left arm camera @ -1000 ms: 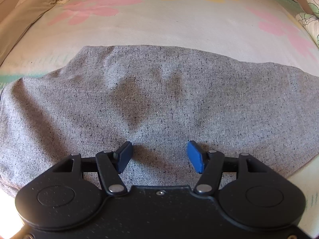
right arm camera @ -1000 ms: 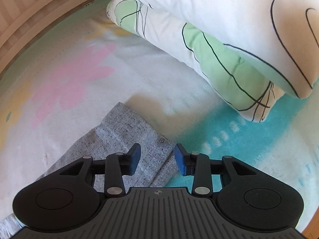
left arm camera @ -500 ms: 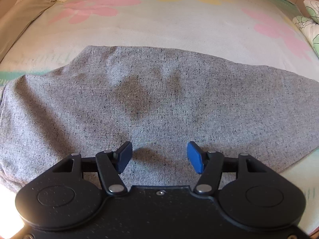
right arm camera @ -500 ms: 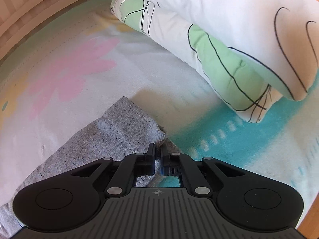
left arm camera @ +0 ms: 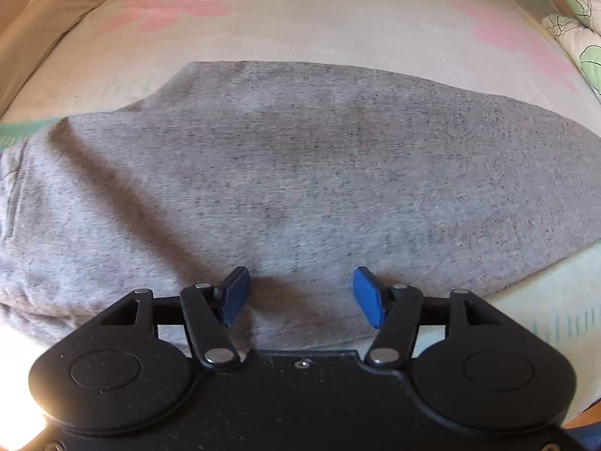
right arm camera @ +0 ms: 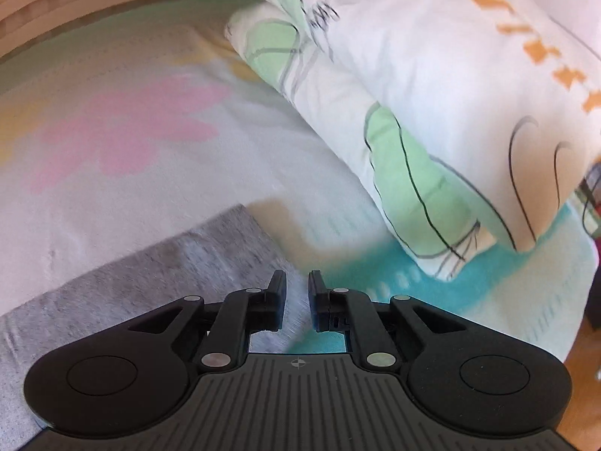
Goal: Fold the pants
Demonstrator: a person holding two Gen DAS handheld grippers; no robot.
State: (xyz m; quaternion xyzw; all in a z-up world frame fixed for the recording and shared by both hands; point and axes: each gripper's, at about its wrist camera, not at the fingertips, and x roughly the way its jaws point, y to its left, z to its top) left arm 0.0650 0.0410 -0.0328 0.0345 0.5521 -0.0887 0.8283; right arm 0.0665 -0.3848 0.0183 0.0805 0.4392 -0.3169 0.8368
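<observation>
Spreading across most of your left wrist view, the grey pants [left arm camera: 300, 173] lie flat on the flowered bedsheet [left arm camera: 300, 26], with their left and right ends cut off by the frame edges. Your left gripper [left arm camera: 298, 293] is released: its blue pads [left arm camera: 234, 293] stand wide apart above the near edge of the fabric and grip nothing; whether they touch the cloth cannot be determined. A dark crease shadow runs diagonally across the left part of the garment. In the right wrist view, your right gripper [right arm camera: 296, 297] is nearly closed, with grey cloth of the pants [right arm camera: 157, 274] visible in the narrow gap between its fingers. Motion blur prevents confirming that the fabric is actually pinched. The patterned pillows [right arm camera: 432, 105] lie well apart, beyond the hem corner, partly cut off at the right.
</observation>
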